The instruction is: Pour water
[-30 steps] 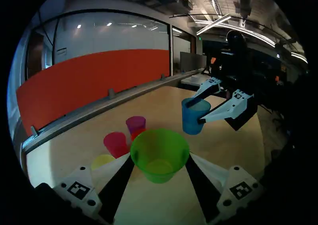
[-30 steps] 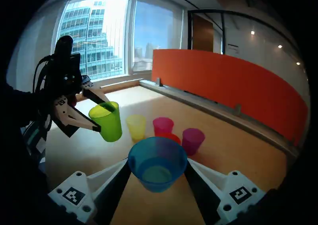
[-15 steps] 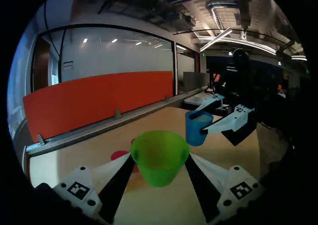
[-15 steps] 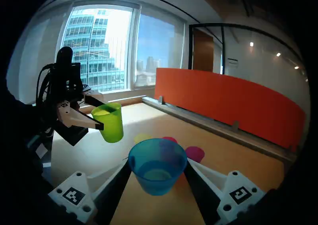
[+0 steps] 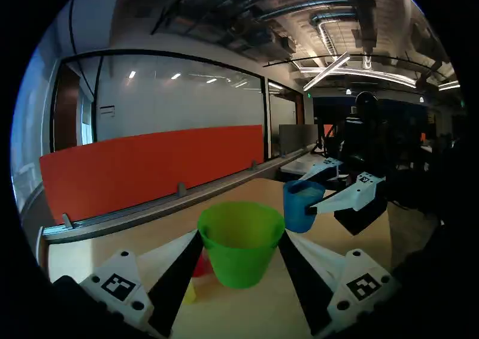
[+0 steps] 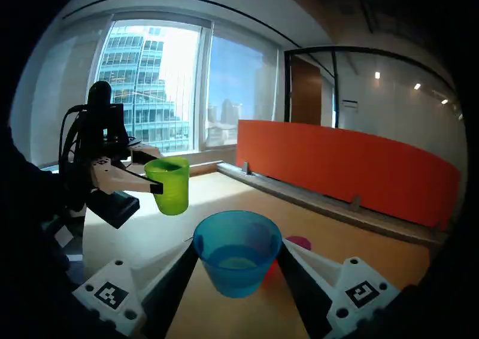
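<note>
In the left gripper view my left gripper [image 5: 239, 246] is shut on a green cup [image 5: 240, 243], held upright above the table. In the right gripper view my right gripper [image 6: 238, 255] is shut on a blue cup [image 6: 237, 252] with a little water in its bottom. Each view also has the other gripper farther off: the right gripper [image 5: 335, 192] with the blue cup [image 5: 299, 204] to the right, the left gripper [image 6: 129, 174] with the green cup [image 6: 169, 184] to the left. Both cups stand level, apart from each other.
The wooden table [image 6: 335, 249] carries more cups below the held ones: a purple cup [image 6: 298, 242] and a red cup [image 5: 202, 266], a yellow one [image 5: 189, 292] beside it. An orange partition [image 5: 149, 159] runs along the table's far edge. Windows [image 6: 155, 93] lie behind the left gripper.
Both grippers have risen with their cups. The cups on the table have sunk toward the bottom of each view, and the held cups now stand more level.
</note>
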A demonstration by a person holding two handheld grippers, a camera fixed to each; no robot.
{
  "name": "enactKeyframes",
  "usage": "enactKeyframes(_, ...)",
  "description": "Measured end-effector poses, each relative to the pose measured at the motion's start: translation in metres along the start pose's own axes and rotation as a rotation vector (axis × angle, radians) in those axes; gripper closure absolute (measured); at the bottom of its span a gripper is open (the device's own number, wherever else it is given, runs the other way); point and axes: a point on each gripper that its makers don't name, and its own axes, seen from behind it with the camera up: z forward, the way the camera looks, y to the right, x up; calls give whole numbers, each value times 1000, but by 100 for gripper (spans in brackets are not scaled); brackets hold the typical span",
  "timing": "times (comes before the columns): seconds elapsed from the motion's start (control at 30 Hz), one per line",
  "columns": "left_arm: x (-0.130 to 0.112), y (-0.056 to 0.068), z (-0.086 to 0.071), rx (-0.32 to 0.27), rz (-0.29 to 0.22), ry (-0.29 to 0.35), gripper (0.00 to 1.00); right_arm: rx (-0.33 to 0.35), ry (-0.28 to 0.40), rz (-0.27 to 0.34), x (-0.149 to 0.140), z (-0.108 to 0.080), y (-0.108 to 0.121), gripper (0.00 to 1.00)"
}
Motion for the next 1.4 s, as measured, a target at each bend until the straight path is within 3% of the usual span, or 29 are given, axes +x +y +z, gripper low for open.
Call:
enactKeyframes(0.67, 16, 5, 5, -8, -54, 59, 13, -13, 119, 29, 25, -4, 7, 10)
enactKeyframes(1.4, 14, 13, 5, -21, -47, 73, 13, -2, 120, -34, 40, -3, 8, 10)
